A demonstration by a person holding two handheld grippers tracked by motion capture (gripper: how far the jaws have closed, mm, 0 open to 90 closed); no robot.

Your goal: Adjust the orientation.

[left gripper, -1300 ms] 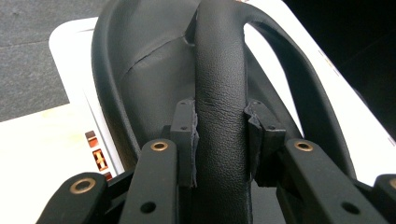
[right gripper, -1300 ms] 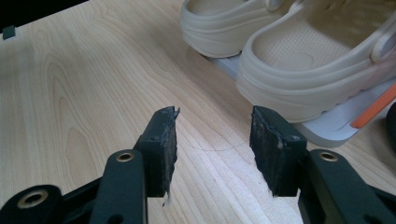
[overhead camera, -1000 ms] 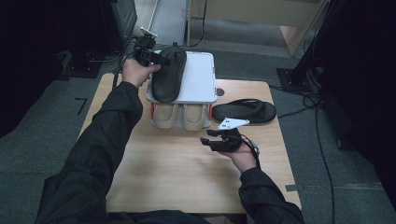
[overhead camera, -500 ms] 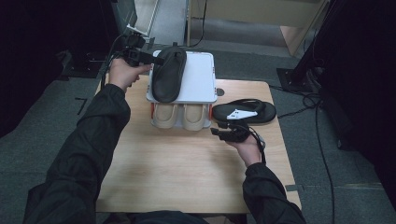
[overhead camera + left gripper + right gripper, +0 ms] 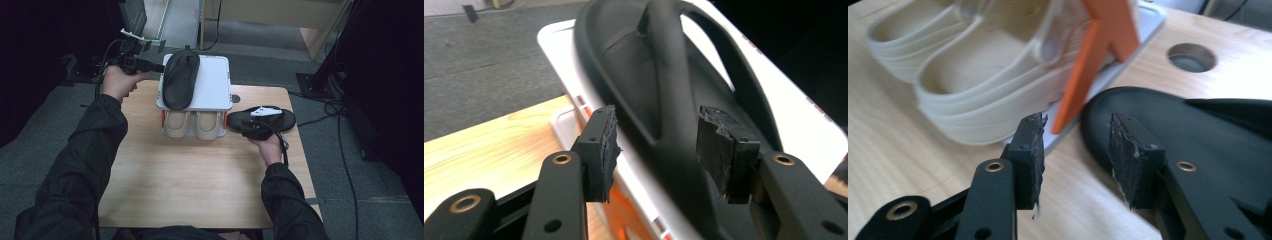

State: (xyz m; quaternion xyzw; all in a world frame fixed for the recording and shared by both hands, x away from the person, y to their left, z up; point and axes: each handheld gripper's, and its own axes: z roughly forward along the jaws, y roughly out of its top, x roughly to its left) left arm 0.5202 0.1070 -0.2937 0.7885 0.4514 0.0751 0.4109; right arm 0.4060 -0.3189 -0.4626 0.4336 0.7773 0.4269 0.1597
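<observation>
A black sandal [image 5: 180, 77] [image 5: 664, 85] lies on top of a white shoe rack [image 5: 215, 82] [image 5: 809, 125] at the table's far side. My left gripper [image 5: 156, 67] [image 5: 654, 150] is open just left of it, its pads at the sandal's edge without closing on it. A second black sandal [image 5: 262, 120] [image 5: 1198, 140] lies on the table right of the rack. My right gripper [image 5: 246, 127] [image 5: 1075, 155] is open at its near end, one pad over the sandal's rim. A beige pair of shoes [image 5: 192, 124] [image 5: 973, 75] sits under the rack.
The wooden table [image 5: 200, 180] has bare room in front of the rack. A round hole [image 5: 236, 98] [image 5: 1192, 56] lies right of the rack, and an orange bracket [image 5: 1098, 55] stands at its corner. Cables trail on the grey floor at the right.
My left gripper has drawn back to the left while the top sandal stays on the rack. My right gripper has moved forward up to the sandal on the table.
</observation>
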